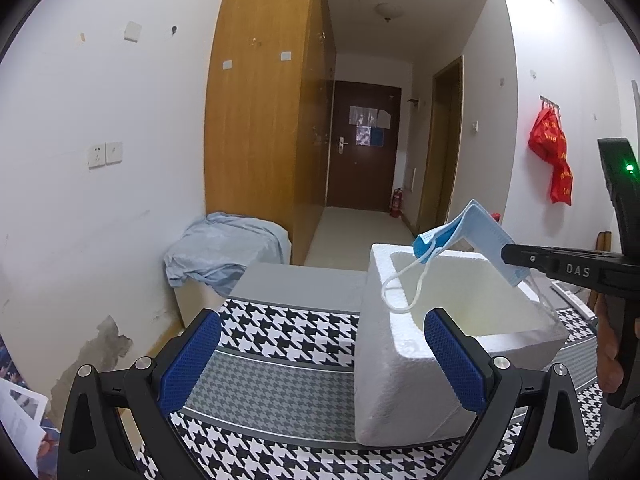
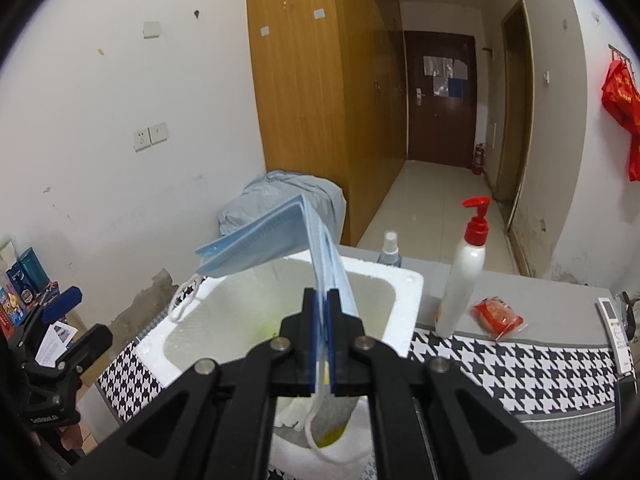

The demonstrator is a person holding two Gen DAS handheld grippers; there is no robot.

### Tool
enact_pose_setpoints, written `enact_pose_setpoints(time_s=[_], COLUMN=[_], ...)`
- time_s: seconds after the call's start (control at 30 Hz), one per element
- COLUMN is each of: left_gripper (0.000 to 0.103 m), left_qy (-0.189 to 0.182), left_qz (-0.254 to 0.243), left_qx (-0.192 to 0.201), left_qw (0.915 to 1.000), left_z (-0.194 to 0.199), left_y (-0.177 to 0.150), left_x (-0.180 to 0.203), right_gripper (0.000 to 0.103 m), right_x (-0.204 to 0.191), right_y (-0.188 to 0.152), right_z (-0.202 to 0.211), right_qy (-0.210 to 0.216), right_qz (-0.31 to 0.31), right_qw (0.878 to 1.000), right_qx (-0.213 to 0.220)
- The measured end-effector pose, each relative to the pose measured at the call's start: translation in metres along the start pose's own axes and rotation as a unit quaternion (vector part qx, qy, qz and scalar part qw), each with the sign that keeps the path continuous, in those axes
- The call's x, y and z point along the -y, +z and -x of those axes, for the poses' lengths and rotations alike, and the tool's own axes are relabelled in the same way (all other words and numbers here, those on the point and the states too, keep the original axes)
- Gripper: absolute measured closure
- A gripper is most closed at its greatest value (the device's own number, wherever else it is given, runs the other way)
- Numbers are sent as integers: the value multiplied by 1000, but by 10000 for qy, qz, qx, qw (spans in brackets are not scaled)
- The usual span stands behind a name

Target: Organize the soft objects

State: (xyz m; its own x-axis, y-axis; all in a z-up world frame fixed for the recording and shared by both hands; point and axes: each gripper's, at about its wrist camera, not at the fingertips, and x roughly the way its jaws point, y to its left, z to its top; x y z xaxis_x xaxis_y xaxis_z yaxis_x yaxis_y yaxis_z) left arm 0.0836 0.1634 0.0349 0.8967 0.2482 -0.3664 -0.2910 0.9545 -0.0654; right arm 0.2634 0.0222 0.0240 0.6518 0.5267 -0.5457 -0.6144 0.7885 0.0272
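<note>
My right gripper (image 2: 322, 312) is shut on a folded stack of light-blue face masks (image 2: 260, 240). The stack sticks up and bends over to the left, its white ear loops (image 2: 184, 300) dangling. It hangs over the open white foam box (image 2: 408, 292); some soft items lie partly hidden on the box floor. In the left wrist view, the right gripper (image 1: 510, 256) comes in from the right with the masks (image 1: 484, 240) above the foam box (image 1: 400, 360). My left gripper (image 1: 324, 360) stands open and empty, level with the box's near left corner.
A houndstooth cloth (image 2: 520, 360) covers the table. Right of the box stand a white pump bottle (image 2: 464, 280) with a red top and a small spray bottle (image 2: 389, 252); a red packet (image 2: 496, 316) and a remote (image 2: 614, 320) lie beyond. A blue-grey cloth (image 1: 224, 252) drapes a box behind.
</note>
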Motion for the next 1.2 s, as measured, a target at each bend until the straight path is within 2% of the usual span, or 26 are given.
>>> enact_pose_setpoints(time_s=[0.27,0.33,0.4,0.47,0.83,1.0,1.2], left_gripper=[1,1,1,1,1,1,1], left_qy=[89,107,119,137,13,-18,-13], left_qz=[62,91,111,117,129,89,15], left_qx=[-37,-21,-20,-25,-22,35,49], left_qw=[9999,9999,9999,9998,9999,10000,10000], left_z=[1,2,2,2,10,23,33], left_y=[-3,-3,-3,-3,-2,-1,-3], left_x=[-6,-7,-8,-8,-2,8,20], right_gripper=[96,84,38,24,20,7,0], right_x=[-6,-6,-4,-4,-7,-1,5], right_y=[1,0,-1,-2,-9,-14,-23], right_z=[-13,-17,-18,-15,4,24,44], right_qy=[-119,-142,-80,-61,-58,34,64], right_qz=[73,72,-2,-42,175,72,93], right_qw=[9998,9997,9998,9999,9998,9997,9993], right_qx=[-138,-193,-195,-88,9,218,345])
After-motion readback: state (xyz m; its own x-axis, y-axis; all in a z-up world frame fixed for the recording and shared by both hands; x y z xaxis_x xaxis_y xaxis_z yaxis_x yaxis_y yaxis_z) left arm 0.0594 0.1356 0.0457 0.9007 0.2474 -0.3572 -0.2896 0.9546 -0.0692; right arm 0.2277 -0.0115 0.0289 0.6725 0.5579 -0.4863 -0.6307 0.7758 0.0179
